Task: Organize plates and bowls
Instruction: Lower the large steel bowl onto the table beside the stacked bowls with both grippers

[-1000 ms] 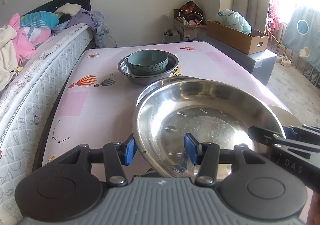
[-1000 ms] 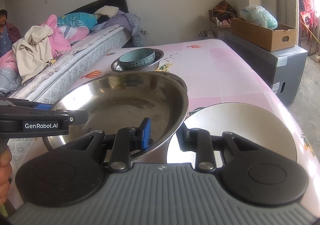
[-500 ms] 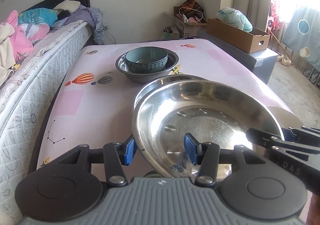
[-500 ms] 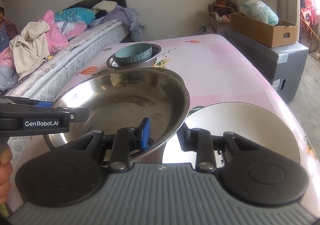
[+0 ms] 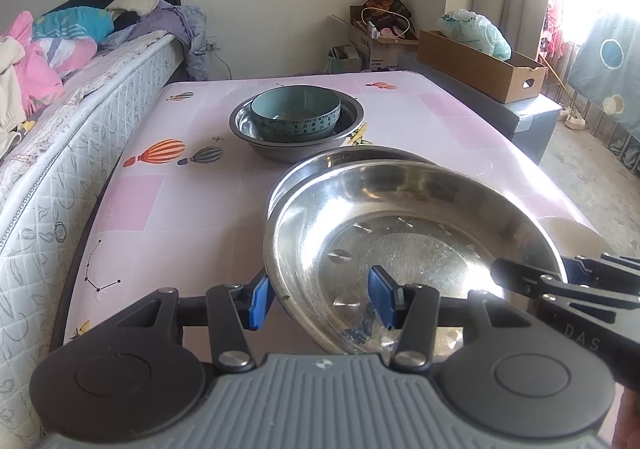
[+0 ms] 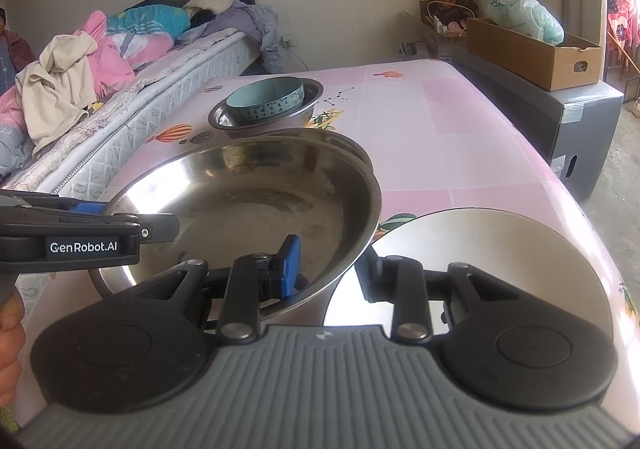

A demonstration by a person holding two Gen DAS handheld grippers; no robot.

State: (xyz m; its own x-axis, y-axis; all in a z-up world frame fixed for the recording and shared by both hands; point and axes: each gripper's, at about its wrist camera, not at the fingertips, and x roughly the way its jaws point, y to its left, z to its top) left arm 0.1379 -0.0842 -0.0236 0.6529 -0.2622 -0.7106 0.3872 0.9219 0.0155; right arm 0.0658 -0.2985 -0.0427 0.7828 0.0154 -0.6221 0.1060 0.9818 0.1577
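Two grippers are shared by one steel dish [image 5: 408, 245]: the left gripper [image 5: 320, 299] is seen with the near-left rim between its blue pads, and the right gripper [image 6: 326, 265] is clamped on the rim's right edge, one pad inside the dish and the other outside. Whether the left pads actually press the rim cannot be told from the left wrist view, as a sliver of gap seems to show at the outer pad. Compared with a second ago, little is changed in the hold itself, but the far pair, a teal bowl [image 5: 296, 115] nested in a steel basin [image 5: 298, 145], is now seen larger and lower in the upper middle of both frames, and more of the bed [image 5: 80, 101] has slid off to the left; the dish is being carried forward over the pink table [image 5: 168, 209]. A second steel rim [image 5: 348, 157] is peeking out just behind and under the carried dish, so stacking is judged to be close. The dish is round, with no true long axis; its open face is turned upward and tilted, the right edge higher in the right wrist view. A flat steel plate [image 6: 500, 249] is lying at lower right.
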